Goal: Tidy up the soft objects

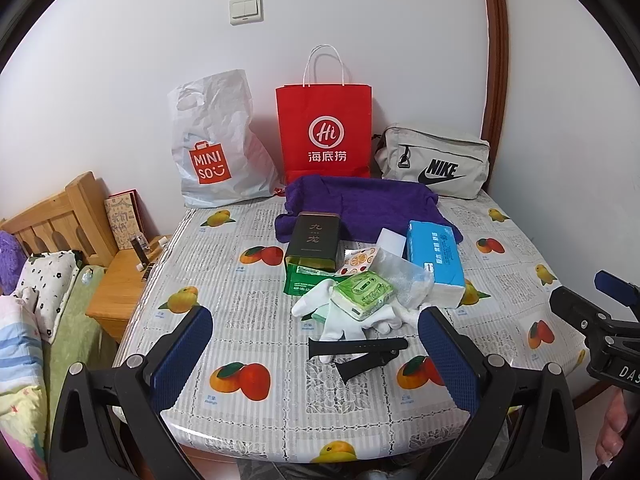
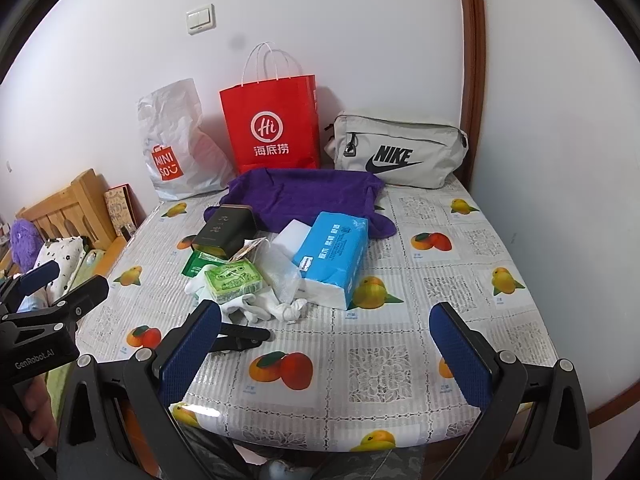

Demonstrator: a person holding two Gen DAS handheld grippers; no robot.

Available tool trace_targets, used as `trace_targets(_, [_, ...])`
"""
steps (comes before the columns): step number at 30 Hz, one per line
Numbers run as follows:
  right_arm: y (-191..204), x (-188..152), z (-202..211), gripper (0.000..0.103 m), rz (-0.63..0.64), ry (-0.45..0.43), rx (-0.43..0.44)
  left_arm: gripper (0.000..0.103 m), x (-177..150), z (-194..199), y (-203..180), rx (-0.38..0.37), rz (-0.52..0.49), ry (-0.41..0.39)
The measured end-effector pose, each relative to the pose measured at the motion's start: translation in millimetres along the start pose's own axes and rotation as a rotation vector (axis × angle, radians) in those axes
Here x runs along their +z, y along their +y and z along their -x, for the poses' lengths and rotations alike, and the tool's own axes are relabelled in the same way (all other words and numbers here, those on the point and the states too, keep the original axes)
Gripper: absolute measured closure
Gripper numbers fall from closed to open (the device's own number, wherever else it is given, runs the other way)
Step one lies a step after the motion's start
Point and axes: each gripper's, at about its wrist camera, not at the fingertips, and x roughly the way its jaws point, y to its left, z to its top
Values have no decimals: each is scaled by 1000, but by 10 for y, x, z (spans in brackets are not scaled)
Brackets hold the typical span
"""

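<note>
A pile lies mid-table: a purple towel (image 1: pixel 360 204), a blue tissue pack (image 1: pixel 434 260), a green tissue packet (image 1: pixel 364 294) on white gloves (image 1: pixel 340 320), a dark tin (image 1: pixel 316 242), a white sponge (image 1: pixel 392 240), crinkled clear plastic (image 1: pixel 404 276) and a black watch strap (image 1: pixel 360 350). My left gripper (image 1: pixel 316 356) hangs open above the near table edge, just short of the strap. Open too, my right gripper (image 2: pixel 326 354) hovers over bare tablecloth to the right of the pile. The towel (image 2: pixel 304 192), tissue pack (image 2: pixel 334 256) and green packet (image 2: pixel 234 278) also show in the right wrist view.
Against the wall stand a white Miniso bag (image 1: pixel 216 148), a red paper bag (image 1: pixel 324 132) and a grey Nike pouch (image 1: pixel 436 160). A wooden nightstand (image 1: pixel 120 284) and a bed (image 1: pixel 36 320) lie left of the table. The fruit-print tablecloth (image 2: pixel 460 280) covers the table.
</note>
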Motion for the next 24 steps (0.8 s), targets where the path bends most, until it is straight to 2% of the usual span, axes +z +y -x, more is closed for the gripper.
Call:
trace_targets(8, [-8,-5,-4,0,2,-3,-2,0,-20,0,-8,-2,-3,-4])
trace_targets(24, [2,10,-82,0,2,7,19,0,-49,-145,-55,-71,-14,-5])
